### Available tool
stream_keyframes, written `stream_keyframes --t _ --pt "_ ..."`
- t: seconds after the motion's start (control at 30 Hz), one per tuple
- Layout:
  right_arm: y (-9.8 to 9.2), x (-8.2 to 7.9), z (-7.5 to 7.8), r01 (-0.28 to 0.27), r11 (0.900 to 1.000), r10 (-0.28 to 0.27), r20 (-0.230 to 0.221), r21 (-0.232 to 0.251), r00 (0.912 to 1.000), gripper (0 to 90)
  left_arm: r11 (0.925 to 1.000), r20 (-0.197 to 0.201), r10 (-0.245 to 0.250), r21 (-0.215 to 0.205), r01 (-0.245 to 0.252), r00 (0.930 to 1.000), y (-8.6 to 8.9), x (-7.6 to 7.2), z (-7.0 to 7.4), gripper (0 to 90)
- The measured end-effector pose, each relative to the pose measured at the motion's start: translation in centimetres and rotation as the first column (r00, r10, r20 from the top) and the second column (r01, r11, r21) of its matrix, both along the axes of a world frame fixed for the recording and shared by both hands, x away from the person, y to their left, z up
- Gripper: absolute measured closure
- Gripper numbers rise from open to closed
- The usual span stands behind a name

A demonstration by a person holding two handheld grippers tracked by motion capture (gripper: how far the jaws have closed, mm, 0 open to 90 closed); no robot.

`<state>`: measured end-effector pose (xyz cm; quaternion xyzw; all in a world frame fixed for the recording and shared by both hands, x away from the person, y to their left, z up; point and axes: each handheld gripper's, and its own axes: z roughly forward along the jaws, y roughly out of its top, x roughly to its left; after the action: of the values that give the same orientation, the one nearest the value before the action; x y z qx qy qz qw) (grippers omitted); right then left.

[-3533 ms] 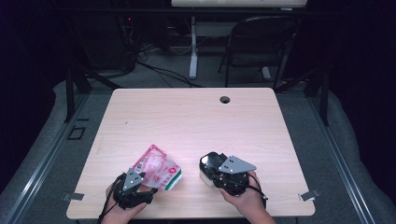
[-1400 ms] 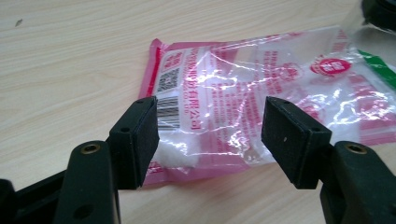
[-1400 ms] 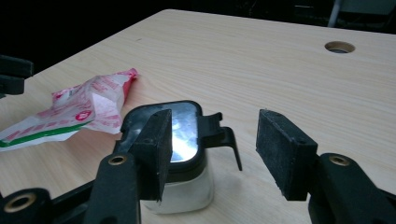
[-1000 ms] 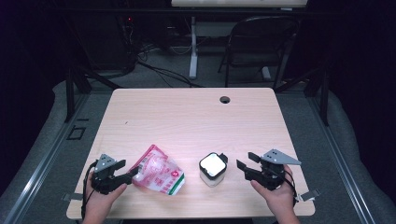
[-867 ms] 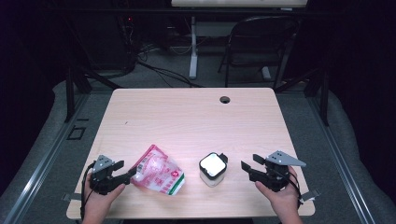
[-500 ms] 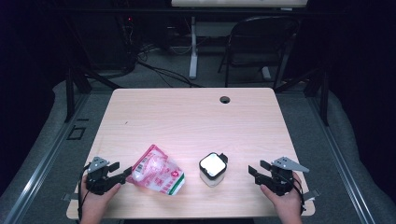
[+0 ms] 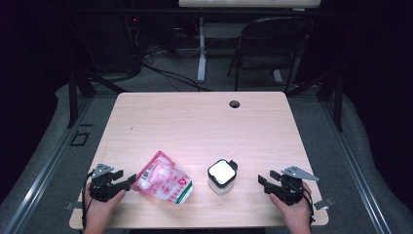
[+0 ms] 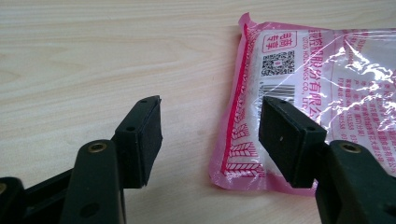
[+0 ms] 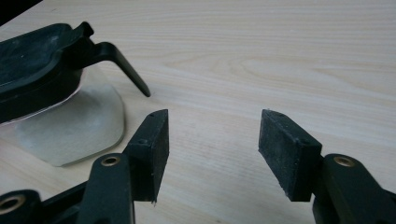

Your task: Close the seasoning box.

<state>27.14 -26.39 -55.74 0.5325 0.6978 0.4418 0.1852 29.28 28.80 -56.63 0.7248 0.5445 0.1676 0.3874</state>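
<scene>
I had the left gripper point(image 7: 127, 181) low at the near left corner of the table point(image 7: 195, 117), its jaws spread wide with nothing but bare wood between the pads. In the left gripper view the pink pouch point(image 8: 322, 98) lay flat just beyond and to the right of that gripper point(image 8: 210, 133); the right pad stood over the pouch's near edge without pressing on it, and the left pad hung above bare table. From the high view the pouch point(image 7: 163, 176) sat directly ahead of the left jaw tips, so close that I could not tell whether a tip brushed it.

My right gripper point(image 7: 263, 181) sat near the right front edge, jaws also wide apart and empty. The small container point(image 7: 222, 176), with its black-rimmed lid and clear body, stood well to the left of those jaws in the high view, with a strip of bare table between them. In the right gripper view the container point(image 9: 51, 93) showed off to the upper left of that gripper point(image 9: 212, 140), its black latch tab pointing down toward the left pad but apart from it.

The pouch and the container lay near each other between the two grippers, not touching. Each gripper sat in a hand point(image 7: 100, 209) coming in from the near edge.
</scene>
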Motion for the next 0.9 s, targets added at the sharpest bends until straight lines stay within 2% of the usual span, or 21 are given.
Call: stream_keyframes --t 0.03,0.2,0.3,0.53,0.9 --pt "0.41 0.07 -0.18 -0.020 1.000 0.020 -0.005 -0.018 0.9998 41.8 1.0000 -0.004 0.002 0.001 -0.002 1.0000 0.00 0.01 -0.03 38.9" --pt "0.97 0.30 -0.51 -0.041 0.998 0.040 -0.019 -0.049 0.9990 41.0 0.9999 -0.007 0.012 0.008 -0.012 0.9999 -0.01 0.12 -0.21 38.8" --pt "1.12 0.39 -0.79 -0.043 0.998 0.041 -0.027 -0.049 0.9988 40.2 0.9994 -0.015 0.023 0.027 -0.022 0.9996 0.03 0.28 -0.36 38.7" --pt "1.18 0.42 -0.86 -0.045 0.998 0.044 -0.025 -0.042 0.9987 39.7 0.9991 -0.024 0.032 0.027 -0.032 0.9992 0.05 0.37 -0.44 38.6" --pt "1.41 0.48 -0.95 -0.056 0.998 0.056 -0.021 -0.032 0.9982 39.5 0.9989 -0.006 0.036 0.030 -0.036 0.9993 0.13 0.37 -0.28 38.4"
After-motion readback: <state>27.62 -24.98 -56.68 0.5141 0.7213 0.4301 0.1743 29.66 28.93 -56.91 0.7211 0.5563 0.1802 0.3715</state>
